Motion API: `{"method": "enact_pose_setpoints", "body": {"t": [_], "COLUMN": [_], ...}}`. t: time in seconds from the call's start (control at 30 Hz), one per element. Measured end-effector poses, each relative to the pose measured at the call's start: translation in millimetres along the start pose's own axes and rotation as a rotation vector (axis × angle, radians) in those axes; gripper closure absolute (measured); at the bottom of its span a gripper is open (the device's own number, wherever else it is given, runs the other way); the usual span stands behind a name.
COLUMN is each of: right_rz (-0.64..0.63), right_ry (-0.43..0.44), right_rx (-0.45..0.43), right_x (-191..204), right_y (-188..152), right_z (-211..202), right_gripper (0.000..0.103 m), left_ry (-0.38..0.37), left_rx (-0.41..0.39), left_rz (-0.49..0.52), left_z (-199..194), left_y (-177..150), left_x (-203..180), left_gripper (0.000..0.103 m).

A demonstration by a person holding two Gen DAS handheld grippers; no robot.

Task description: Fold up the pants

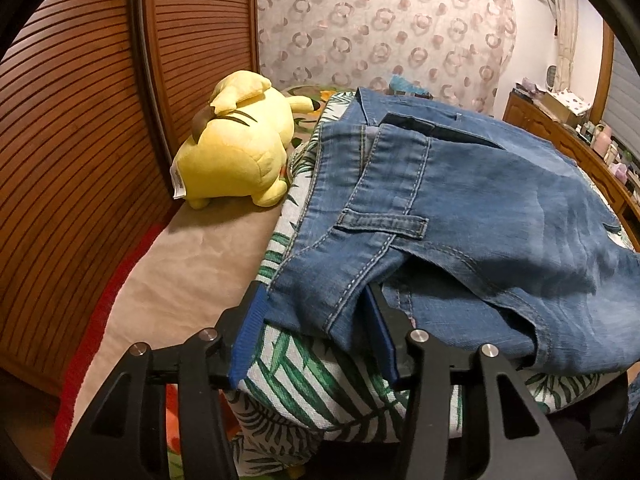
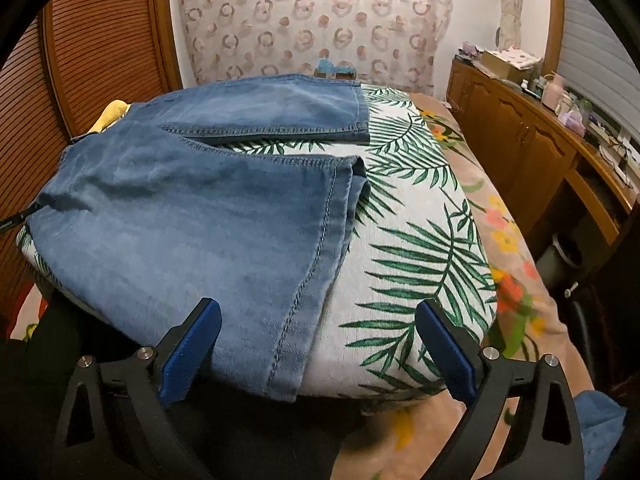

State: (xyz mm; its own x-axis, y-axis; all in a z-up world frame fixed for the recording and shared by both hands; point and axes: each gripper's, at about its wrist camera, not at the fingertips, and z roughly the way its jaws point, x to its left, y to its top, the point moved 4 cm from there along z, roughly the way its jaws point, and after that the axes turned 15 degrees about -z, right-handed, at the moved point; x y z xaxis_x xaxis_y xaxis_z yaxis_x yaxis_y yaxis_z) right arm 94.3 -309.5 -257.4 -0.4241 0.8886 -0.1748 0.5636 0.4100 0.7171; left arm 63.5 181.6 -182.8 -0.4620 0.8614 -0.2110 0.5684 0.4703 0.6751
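Note:
Blue denim pants [image 1: 460, 216] lie on a leaf-print pad [image 1: 304, 384] on the bed, waistband toward the left wrist view. My left gripper [image 1: 316, 292] is closed on the near waistband corner, which is bunched between its blue pads [image 1: 246, 344]; the right finger is tucked into a fold. In the right wrist view the pants [image 2: 180, 220] show both legs, the far one flat and the near one with its hem end toward me. My right gripper [image 2: 318, 306] stands wide open at the pad's near edge. The near leg's hem edge lies between its fingers, untouched.
A yellow plush toy [image 1: 236, 152] lies on the bed left of the pants, next to a slatted wooden wardrobe [image 1: 80, 128]. A wooden dresser [image 2: 532, 136] with clutter runs along the right. Floral bedding [image 2: 508, 248] shows right of the leaf-print pad [image 2: 420, 240].

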Motion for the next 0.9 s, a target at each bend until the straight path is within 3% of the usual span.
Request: {"method": "enact_pose_setpoints", "body": {"t": [0.13,0.23,0.7,0.77,0.9], "right_rz": [0.004,0.005,-0.011,-0.007,-0.008], "right_ry": [0.013,0.017,0.064,0.075,0.093], "right_rx": [0.011,0.012,0.032,0.037,0.041], "right_x": [-3,-2,7,10,17], "right_y": [1,3,4,1,1], "right_z": [4,4,-1,0,1], "right_gripper": [0.007,0.008,0.018,0.021,0.038], "left_ry": [-0.063,-0.084,-0.134,-0.132,-0.130], "left_rx": [0.024,0.021,-0.076,-0.076,-0.078], "left_rz": [0.011,0.031,0.043,0.044,0.048], "left_z": [1,-5,-41,-39,-37], "left_y": [-1,-1,20,19,18], "left_x": [-5,-11,-21,-23,-24], "left_gripper": [0.084,0.093,0.095,0.095,0.095]}}
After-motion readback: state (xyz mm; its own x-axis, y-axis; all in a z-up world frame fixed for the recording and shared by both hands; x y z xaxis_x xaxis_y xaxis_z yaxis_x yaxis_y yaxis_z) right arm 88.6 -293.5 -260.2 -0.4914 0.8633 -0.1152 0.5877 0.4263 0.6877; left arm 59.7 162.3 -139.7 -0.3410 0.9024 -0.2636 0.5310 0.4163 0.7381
